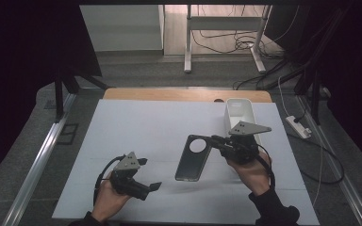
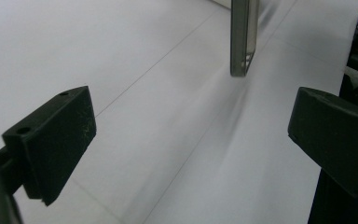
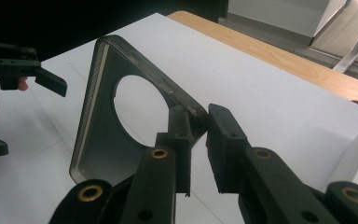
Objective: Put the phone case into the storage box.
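A white bin (image 1: 239,112) is seen at the far right of the white table (image 1: 141,127); its contents cannot be told. Just in front of it, a dark phone case (image 1: 193,157) is pinched at its top corner by the right gripper (image 1: 219,141). The left gripper (image 1: 150,174) is held spread, well apart from the case.

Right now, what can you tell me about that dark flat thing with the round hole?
It looks like a phone case: dark grey, translucent-looking, thin, with rounded corners, a raised rim and a large round cutout near one end. The right gripper pinches its edge beside the cutout, holding it tilted over the white table sheet, with the far end down towards it.
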The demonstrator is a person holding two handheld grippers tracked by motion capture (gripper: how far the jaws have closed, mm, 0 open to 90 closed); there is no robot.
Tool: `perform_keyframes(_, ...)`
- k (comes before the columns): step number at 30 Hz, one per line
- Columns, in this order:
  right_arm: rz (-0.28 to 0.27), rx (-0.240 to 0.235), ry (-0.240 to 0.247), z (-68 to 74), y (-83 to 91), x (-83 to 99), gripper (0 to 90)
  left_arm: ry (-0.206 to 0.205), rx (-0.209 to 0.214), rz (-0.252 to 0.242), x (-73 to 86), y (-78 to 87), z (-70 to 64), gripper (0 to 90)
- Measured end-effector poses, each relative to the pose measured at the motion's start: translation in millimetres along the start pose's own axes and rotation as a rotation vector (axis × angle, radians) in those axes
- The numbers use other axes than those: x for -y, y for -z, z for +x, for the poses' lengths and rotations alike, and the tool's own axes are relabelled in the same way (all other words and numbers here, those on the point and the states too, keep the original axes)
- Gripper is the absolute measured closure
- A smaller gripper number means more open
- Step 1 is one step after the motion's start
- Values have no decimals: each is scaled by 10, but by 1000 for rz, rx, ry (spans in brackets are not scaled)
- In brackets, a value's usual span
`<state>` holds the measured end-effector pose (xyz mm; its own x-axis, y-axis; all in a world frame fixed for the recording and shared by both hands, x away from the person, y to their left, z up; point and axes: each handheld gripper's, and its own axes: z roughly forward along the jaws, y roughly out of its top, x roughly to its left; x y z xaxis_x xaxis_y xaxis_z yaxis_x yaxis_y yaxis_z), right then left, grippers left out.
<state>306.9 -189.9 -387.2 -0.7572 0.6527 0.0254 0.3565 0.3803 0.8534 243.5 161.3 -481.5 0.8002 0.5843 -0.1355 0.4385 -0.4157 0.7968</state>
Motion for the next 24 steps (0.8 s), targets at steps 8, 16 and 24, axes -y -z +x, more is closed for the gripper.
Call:
perform_keyframes(8, -10, 12, 0, -55, 22, -72, 792, 59, -37, -29, 171, 195, 32, 1)
perform_keyframes(16, -18, 28, 0, -128, 55, -143, 792, 92, -86, -47, 333, 329, 71, 0)
perform_keyframes(24, -28, 48, 2, -213, 90, -219, 792, 93, -134, -45, 457, 450, 50, 0)
